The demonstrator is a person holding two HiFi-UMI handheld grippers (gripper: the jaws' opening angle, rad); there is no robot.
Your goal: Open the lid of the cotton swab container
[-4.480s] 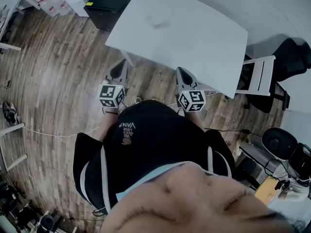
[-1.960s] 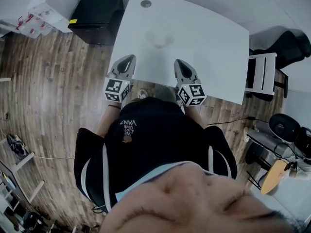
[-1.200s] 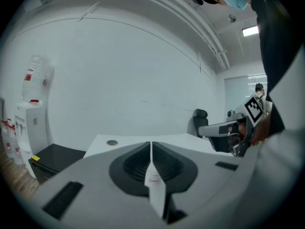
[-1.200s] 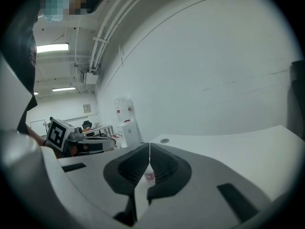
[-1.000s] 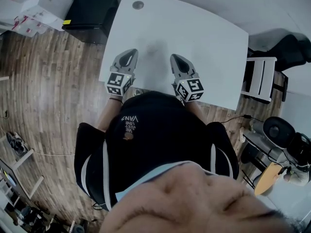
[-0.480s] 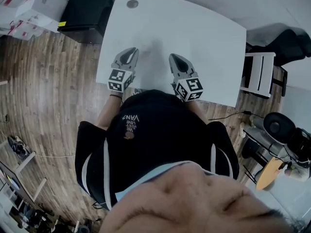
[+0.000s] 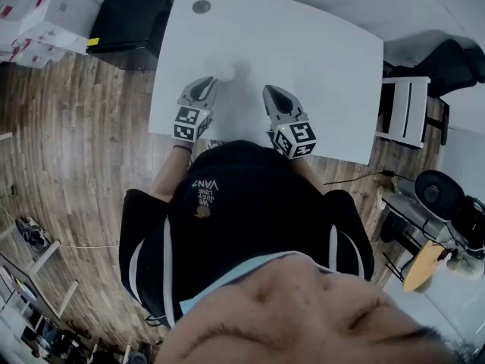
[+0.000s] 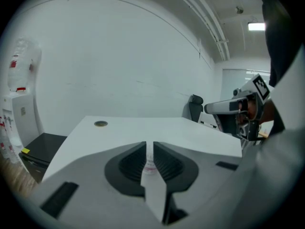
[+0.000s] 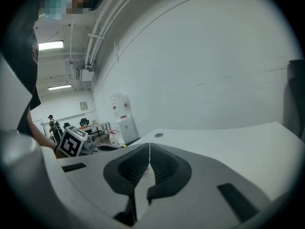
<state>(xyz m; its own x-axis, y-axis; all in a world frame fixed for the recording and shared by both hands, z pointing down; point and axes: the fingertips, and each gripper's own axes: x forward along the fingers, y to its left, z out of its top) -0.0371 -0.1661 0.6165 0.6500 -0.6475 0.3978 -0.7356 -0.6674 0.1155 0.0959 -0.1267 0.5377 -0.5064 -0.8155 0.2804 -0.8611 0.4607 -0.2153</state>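
A small clear cotton swab container (image 7: 227, 70) stands on the white table (image 7: 318, 59), faint in the head view. It lies just ahead of both grippers and between them. My left gripper (image 7: 206, 85) is shut and empty, with its tips close to the container's left side. Through the thin slit between its jaws, the left gripper view shows a sliver of the container (image 8: 149, 166). My right gripper (image 7: 270, 92) is shut and empty too, over the table's near part. The right gripper view has a bit of the container (image 9: 145, 170) behind its closed jaws.
A round cable hole (image 7: 201, 7) sits at the table's far left corner. A black cabinet (image 7: 125, 29) and white boxes (image 7: 26, 17) stand to the left. A white chair (image 7: 402, 112) and a black office chair (image 7: 455, 67) are to the right. The floor is wood.
The person has come up to the table from farther back. Over the last second the left gripper has sunk and moved forward toward the container. The right gripper has stayed about where it was.
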